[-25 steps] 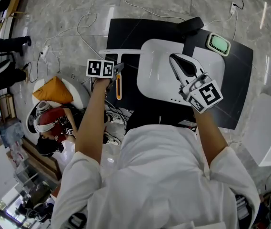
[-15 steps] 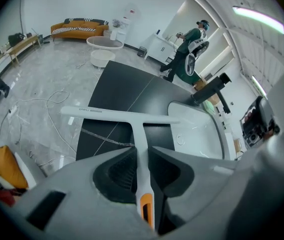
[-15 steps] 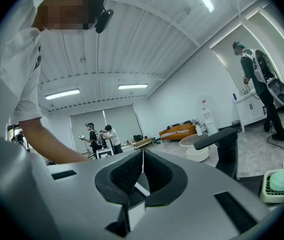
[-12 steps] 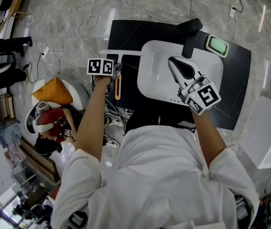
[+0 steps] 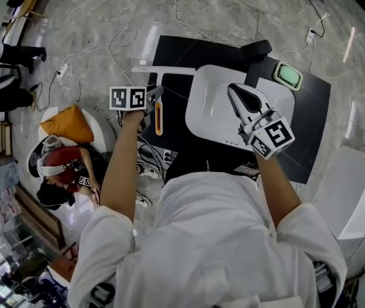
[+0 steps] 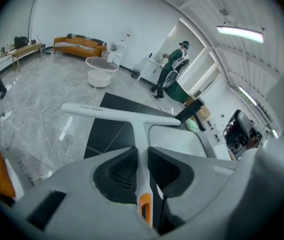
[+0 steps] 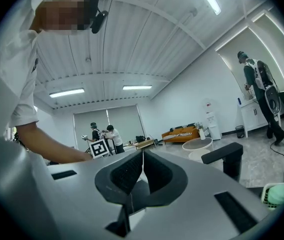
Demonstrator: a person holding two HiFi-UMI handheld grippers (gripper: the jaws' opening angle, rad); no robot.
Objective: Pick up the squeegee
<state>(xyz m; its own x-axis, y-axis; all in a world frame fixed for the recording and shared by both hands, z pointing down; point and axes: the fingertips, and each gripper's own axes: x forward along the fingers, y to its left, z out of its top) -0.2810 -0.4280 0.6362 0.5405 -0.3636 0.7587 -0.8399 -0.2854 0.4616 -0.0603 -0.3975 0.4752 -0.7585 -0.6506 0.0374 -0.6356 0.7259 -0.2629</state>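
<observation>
The squeegee is white and T-shaped, with a long blade (image 5: 163, 70) and an orange-tipped handle (image 5: 158, 119). My left gripper (image 5: 151, 99) is shut on the handle just behind the blade; its jaws have just been closing with the handle between them. In the left gripper view the handle (image 6: 142, 149) runs between both pads and the blade (image 6: 117, 115) stands crosswise ahead, lifted above the black mat (image 6: 107, 134). My right gripper (image 5: 237, 90) hovers over the white slab (image 5: 204, 111), shut with nothing in it; its pads (image 7: 132, 171) meet.
A black bracket (image 5: 257, 49) and a green-and-white object (image 5: 288, 76) sit at the mat's far side. Cables (image 5: 115, 43) trail over the marble floor. An orange cushion (image 5: 70, 122) lies on a white stool at left. People stand in the background.
The left gripper has risen a little with the squeegee, which has come off the mat. The right gripper has barely shifted and stays shut.
</observation>
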